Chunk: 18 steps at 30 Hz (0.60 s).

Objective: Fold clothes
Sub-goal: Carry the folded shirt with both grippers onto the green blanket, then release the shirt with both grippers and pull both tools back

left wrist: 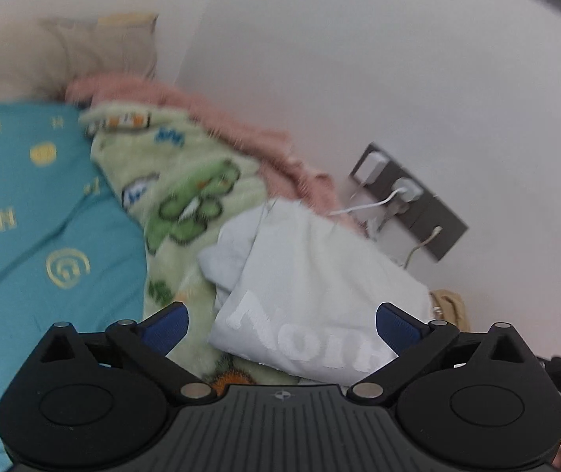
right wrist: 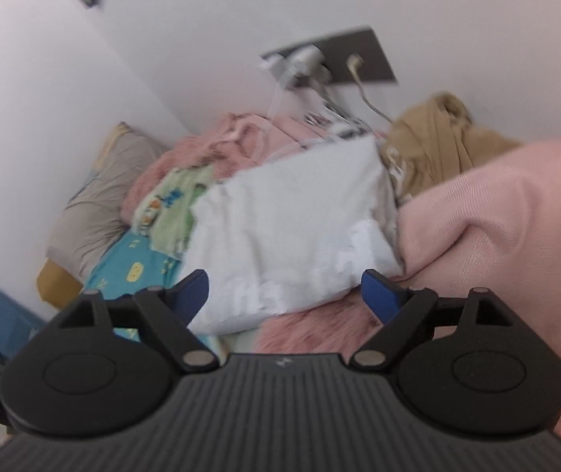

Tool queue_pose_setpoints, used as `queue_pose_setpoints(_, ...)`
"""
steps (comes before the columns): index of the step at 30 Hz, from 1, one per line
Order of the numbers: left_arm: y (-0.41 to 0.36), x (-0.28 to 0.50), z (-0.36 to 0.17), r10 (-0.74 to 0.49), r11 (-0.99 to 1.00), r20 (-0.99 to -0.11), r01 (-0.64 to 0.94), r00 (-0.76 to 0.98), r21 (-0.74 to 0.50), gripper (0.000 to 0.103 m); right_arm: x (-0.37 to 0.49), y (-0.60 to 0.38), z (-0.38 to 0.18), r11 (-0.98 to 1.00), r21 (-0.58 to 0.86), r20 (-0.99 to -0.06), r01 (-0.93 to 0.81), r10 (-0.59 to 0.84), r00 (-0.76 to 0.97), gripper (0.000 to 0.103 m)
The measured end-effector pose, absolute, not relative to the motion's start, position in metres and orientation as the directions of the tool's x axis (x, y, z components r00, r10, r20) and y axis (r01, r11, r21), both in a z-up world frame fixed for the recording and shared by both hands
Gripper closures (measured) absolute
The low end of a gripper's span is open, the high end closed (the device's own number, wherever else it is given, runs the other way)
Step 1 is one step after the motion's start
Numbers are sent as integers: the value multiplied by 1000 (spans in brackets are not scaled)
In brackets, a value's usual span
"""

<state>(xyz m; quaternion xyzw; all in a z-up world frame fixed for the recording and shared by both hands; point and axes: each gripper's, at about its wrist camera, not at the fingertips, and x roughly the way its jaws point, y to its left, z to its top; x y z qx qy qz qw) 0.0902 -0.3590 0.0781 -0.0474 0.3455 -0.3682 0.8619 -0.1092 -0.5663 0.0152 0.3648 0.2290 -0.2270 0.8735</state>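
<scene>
White folded garment [left wrist: 319,275], lettering blurred, lies between both tongs [left wrist: 282,328] [right wrist: 284,295], spread wide apart.

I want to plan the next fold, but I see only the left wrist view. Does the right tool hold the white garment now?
Observer: No. The right tool is open. The white garment lies ahead of it and the pads do not pinch it.
Operator: Thank you. Is there something on the right side of the white garment? My view ends there.
Observer: Yes. In the right wrist view a smooth pink garment lies right beside it and seems to touch its right edge.
</scene>
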Motion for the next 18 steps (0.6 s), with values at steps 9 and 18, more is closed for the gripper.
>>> queue_pose_setpoints(9, -306, 0, 140, -676, 700, -432, 702, 597, -126, 0, -163, -493, 77, 750, 436, -447, 498, -299, 843, 17)
queue_pose_setpoints(18, -246, -81, 165, -724, 656, -344, 751, 598, -75, 0, -213, -421, 110, 824, 347, -341, 448, -334, 879, 17)
